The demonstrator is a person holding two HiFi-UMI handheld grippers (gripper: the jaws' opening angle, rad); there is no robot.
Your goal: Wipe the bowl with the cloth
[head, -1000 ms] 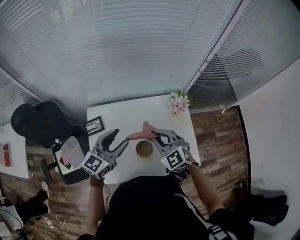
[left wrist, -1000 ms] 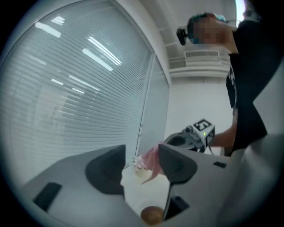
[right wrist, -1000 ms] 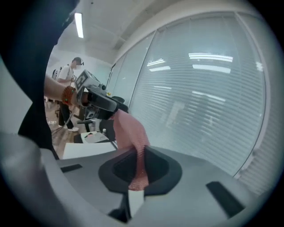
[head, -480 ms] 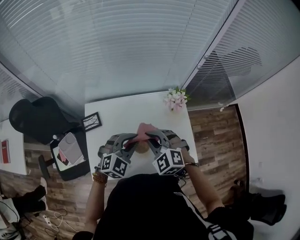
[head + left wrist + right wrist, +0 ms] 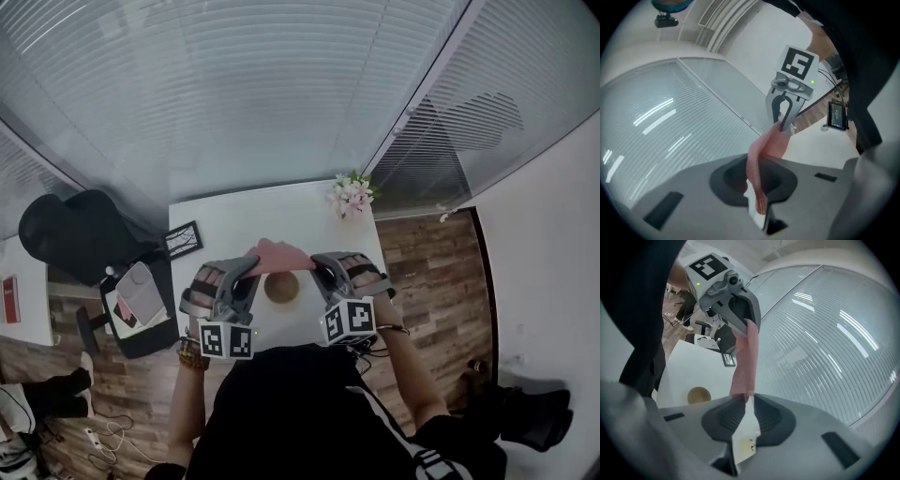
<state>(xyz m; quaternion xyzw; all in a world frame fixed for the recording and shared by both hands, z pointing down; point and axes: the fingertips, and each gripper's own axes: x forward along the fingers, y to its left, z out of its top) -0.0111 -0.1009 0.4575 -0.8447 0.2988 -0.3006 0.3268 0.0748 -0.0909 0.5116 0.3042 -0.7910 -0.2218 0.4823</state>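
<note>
Cloth (image 5: 277, 255) spans sideways near bowl (image 5: 281, 287); left hand-held gripper (image 5: 247, 265) just clamped it; right hand-held gripper (image 5: 321, 265) grips, loosening.

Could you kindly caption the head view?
Left tool, jaws just closing on the pink cloth, and right tool, jaws just opening slightly yet gripping, stretch it near the round brown bowl.
</note>
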